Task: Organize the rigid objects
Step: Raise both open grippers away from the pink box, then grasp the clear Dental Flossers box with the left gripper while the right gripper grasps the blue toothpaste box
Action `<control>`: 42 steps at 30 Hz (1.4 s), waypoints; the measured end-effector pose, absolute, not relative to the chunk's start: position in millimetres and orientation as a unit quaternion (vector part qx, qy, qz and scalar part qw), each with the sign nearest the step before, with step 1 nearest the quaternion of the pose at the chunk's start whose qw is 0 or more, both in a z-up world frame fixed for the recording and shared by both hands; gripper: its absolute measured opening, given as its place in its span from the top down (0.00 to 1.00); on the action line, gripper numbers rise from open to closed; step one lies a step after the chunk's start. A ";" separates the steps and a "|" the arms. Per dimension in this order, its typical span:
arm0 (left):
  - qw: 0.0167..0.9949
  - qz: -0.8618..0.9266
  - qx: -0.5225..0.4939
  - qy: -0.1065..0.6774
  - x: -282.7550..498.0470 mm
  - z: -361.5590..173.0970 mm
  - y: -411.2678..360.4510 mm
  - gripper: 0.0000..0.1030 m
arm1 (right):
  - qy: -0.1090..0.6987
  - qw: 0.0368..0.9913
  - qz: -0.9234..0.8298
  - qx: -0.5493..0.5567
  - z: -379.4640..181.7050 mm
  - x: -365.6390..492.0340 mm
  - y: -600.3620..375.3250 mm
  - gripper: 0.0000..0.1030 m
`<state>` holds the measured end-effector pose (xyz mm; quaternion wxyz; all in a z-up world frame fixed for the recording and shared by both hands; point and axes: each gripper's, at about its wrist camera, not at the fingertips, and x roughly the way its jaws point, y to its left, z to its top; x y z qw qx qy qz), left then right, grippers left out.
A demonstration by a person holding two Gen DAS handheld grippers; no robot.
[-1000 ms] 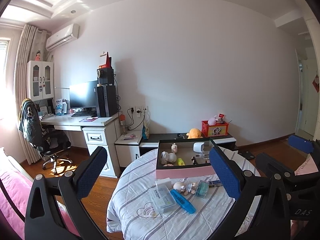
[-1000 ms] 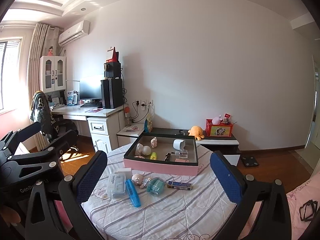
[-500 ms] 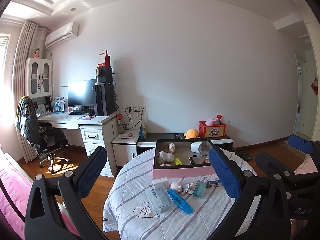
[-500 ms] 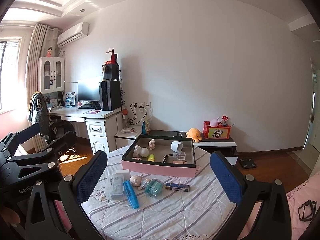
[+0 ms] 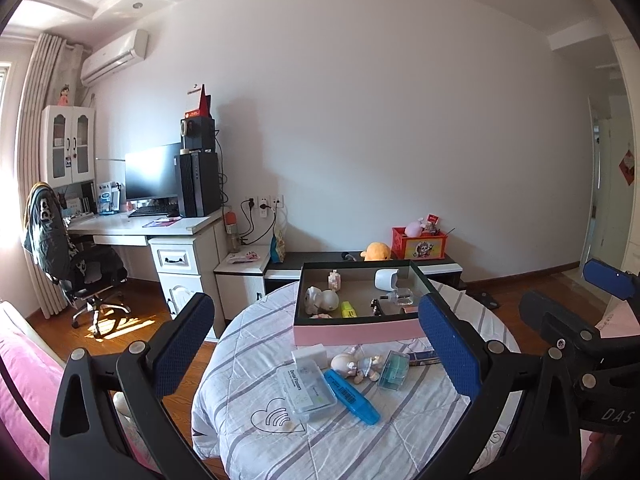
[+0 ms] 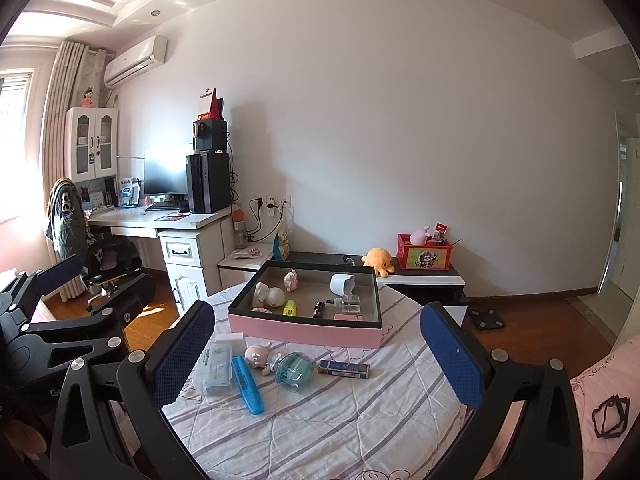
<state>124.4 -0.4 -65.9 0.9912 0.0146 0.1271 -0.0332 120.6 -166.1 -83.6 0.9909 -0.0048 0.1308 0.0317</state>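
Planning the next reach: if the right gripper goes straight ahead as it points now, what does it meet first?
Probably the pink-sided open box on the striped round table; depth is unclear.

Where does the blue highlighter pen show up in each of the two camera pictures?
Left wrist view: the blue highlighter lies low and centre, right of the clear floss case.
Right wrist view: the highlighter lies left of centre.
Shared landmark: the pink box behind it.

Bright daylight from left window [image 6: 16,128], glare there, fisheye-warped edges.
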 end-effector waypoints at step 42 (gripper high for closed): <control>0.933 -0.008 -0.018 0.360 272.0 -234.9 42.5 0.00 | 0.355 0.934 0.037 0.013 -246.7 269.3 -180.1 0.00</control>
